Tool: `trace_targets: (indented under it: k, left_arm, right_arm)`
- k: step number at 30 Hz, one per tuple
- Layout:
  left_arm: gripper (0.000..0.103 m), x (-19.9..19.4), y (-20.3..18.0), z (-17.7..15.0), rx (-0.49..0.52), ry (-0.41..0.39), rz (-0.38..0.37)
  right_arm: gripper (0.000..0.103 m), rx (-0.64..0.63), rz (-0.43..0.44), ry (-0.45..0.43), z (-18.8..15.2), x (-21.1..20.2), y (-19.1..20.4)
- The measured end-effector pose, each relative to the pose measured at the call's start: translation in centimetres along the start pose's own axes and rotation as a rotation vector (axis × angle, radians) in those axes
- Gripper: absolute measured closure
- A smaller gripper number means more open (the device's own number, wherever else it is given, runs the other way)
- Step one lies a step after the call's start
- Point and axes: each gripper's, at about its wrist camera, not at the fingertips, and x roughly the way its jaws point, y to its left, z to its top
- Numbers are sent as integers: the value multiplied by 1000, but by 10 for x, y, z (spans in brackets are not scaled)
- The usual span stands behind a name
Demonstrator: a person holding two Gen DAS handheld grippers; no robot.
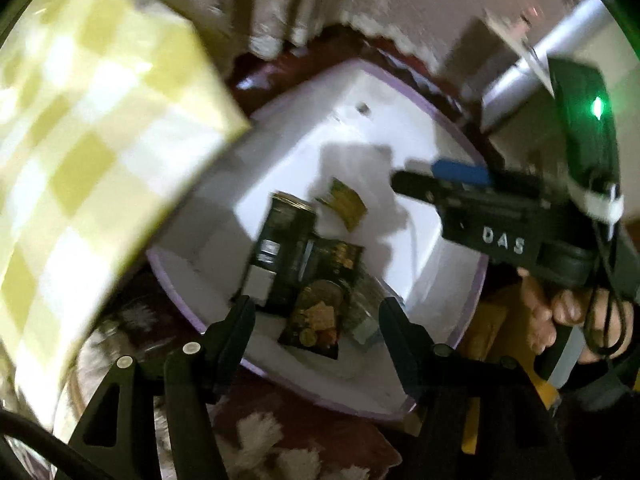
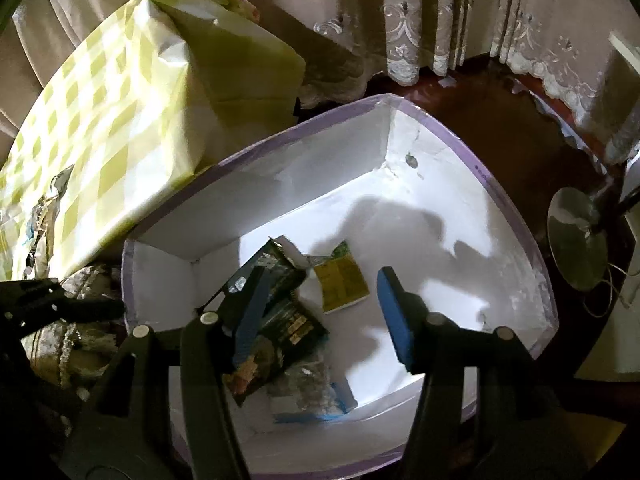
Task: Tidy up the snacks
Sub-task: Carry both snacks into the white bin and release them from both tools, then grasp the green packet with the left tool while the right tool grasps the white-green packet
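Note:
A white box with a lilac rim point(image 1: 478, 280) point(image 2: 520, 216) holds several snack packets. Dark packets point(image 1: 286, 244) point(image 2: 280, 276) lie at its left, a small yellow packet point(image 1: 349, 204) point(image 2: 340, 280) in the middle, a clear bluish packet point(image 2: 312, 394) near the front. My left gripper point(image 1: 316, 320) is open and empty above the box's near side. My right gripper point(image 2: 320, 312), with blue pads point(image 2: 394, 316), is open and empty over the packets; it also shows in the left wrist view point(image 1: 452, 182), over the box's right side.
A surface with a yellow-checked cloth point(image 1: 92, 152) point(image 2: 120, 112) stands left of the box. A lace curtain point(image 2: 440, 20) hangs behind. The box sits on a dark red floor point(image 2: 472, 104). A round lamp base point(image 2: 576, 236) stands at right.

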Motion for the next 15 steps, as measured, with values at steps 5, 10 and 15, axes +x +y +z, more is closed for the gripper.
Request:
trace_targets:
  k: [5, 10, 15]
  left_arm:
    - [38, -34, 28, -17, -94, -106, 47]
    - [38, -65, 59, -44, -187, -205, 125]
    - [38, -92, 98, -80, -315, -270, 169]
  right_arm:
    - [43, -39, 28, -14, 2, -10, 27]
    - [43, -98, 76, -33, 5, -18, 69]
    - [42, -147, 126, -36, 4, -23, 112]
